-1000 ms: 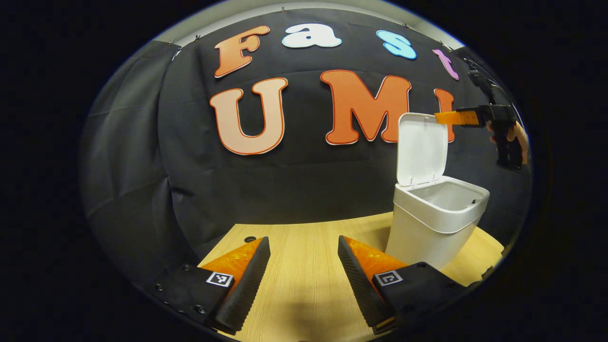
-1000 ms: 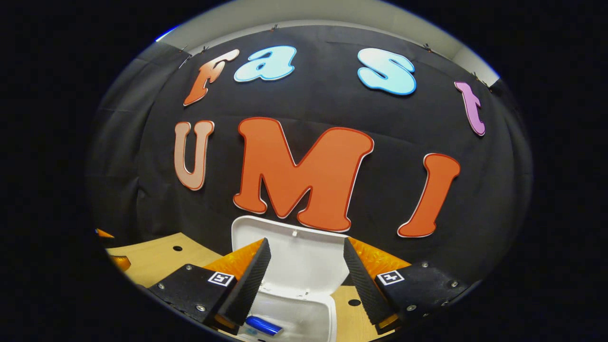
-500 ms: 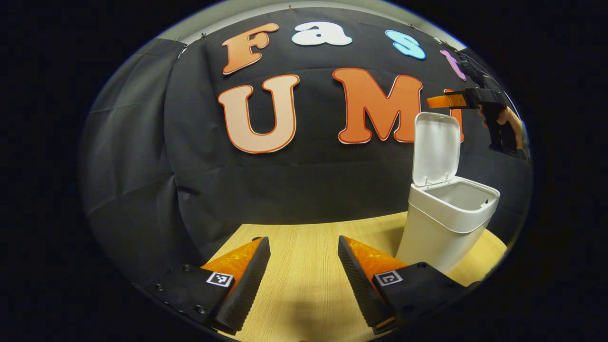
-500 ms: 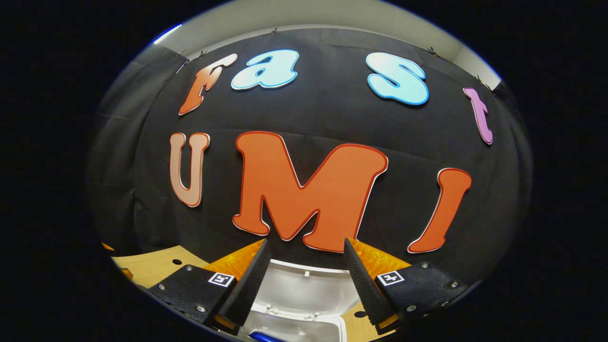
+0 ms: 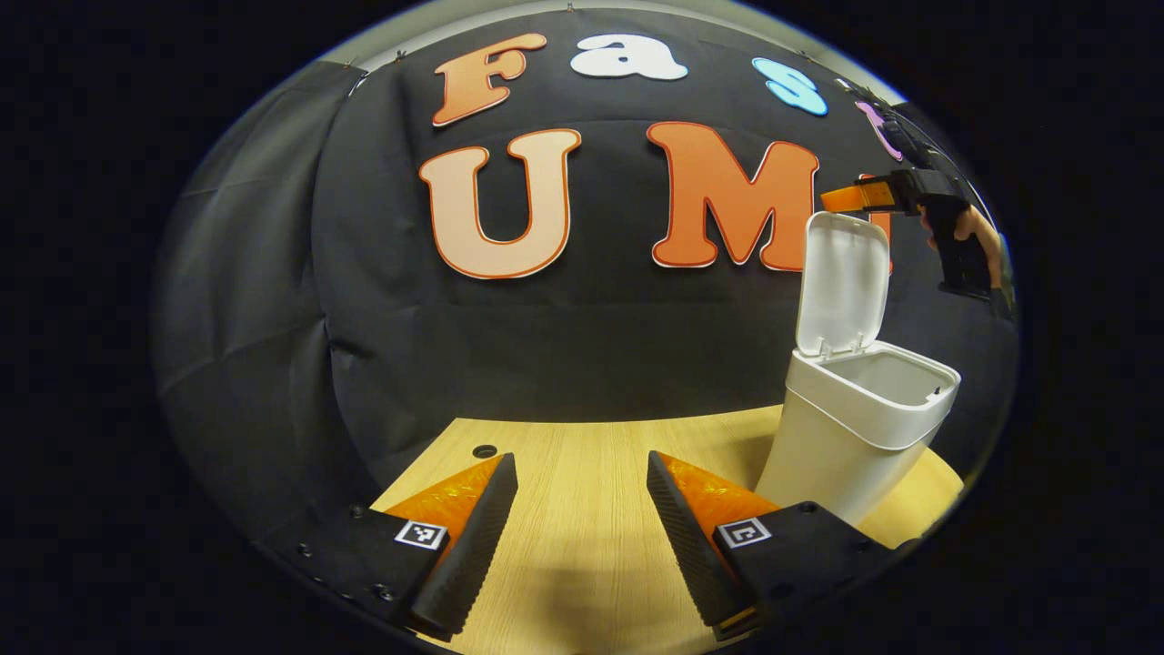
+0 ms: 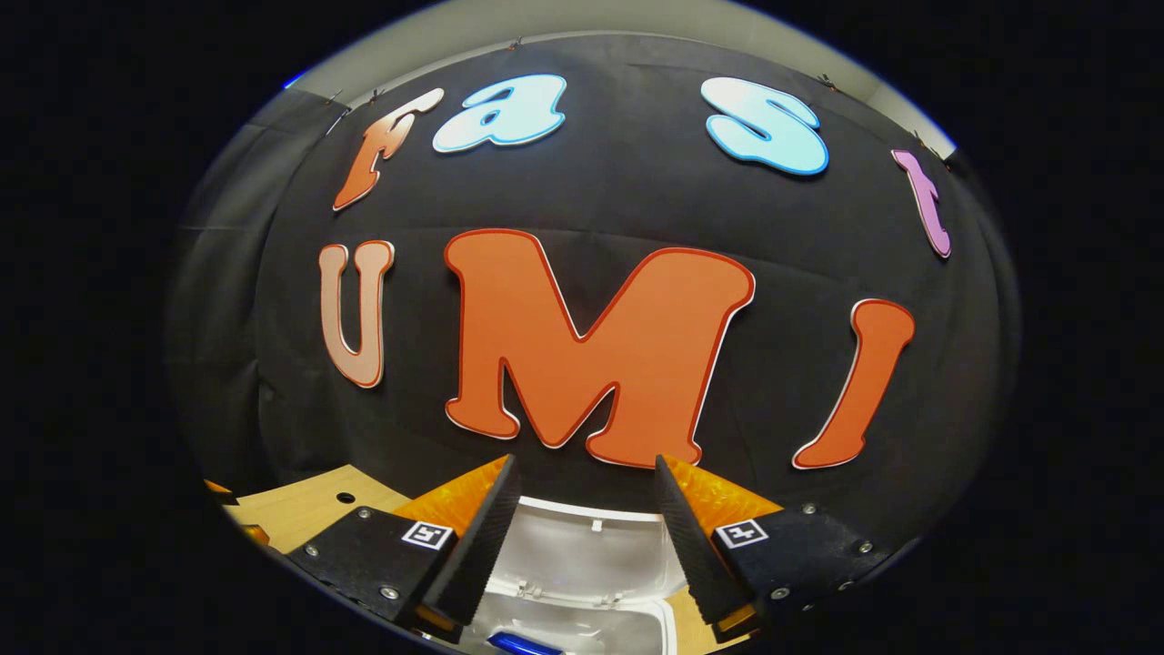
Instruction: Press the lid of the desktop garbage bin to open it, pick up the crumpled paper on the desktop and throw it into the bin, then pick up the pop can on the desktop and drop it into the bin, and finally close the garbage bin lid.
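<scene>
The white bin (image 5: 850, 446) stands on the wooden table at the right of the left gripper view, its lid (image 5: 841, 282) upright and open. My right gripper (image 5: 841, 197), held by a hand (image 5: 978, 236), hovers just above the lid's top edge. In the right gripper view the right gripper (image 6: 586, 462) is open with nothing between its fingers; below them are the lid (image 6: 591, 555) and the bin's mouth, where a blue can (image 6: 523, 644) lies inside. My left gripper (image 5: 579, 459) is open and empty above the table, to the left of the bin.
The wooden table (image 5: 582, 546) has a small round hole (image 5: 484, 451) near its back edge. The booth's black cloth wall stands close behind the bin. A strip of table (image 6: 300, 509) with another hole lies at the lower left of the right gripper view.
The right gripper has risen above the upright lid, so the lid and can sit lower in its view. The left gripper has shifted slightly; the bin now lies further right in its view.
</scene>
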Tool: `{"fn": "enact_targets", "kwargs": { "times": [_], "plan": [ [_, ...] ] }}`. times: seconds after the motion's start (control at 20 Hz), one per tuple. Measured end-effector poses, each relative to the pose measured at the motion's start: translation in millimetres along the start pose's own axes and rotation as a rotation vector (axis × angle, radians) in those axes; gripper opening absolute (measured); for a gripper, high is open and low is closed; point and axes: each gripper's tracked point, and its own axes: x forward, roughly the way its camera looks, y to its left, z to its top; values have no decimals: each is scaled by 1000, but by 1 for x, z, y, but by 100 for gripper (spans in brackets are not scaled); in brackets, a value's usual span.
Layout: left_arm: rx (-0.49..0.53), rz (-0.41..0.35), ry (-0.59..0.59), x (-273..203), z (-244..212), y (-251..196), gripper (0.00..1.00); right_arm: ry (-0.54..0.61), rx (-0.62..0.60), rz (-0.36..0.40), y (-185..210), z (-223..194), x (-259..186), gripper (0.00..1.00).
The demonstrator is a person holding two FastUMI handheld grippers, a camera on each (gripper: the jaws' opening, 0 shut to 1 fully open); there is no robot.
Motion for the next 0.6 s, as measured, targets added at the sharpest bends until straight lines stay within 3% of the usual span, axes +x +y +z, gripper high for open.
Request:
{"fn": "enact_targets", "kwargs": {
  "times": [0.2,0.6],
  "plan": [
    [9,8,8,0,0,1,92,18,37,20,3,-6,-17,83],
    [16,-5,-1,-4,5,-8,92,70,106,67,9,-26,-53,83]
  ]
}}
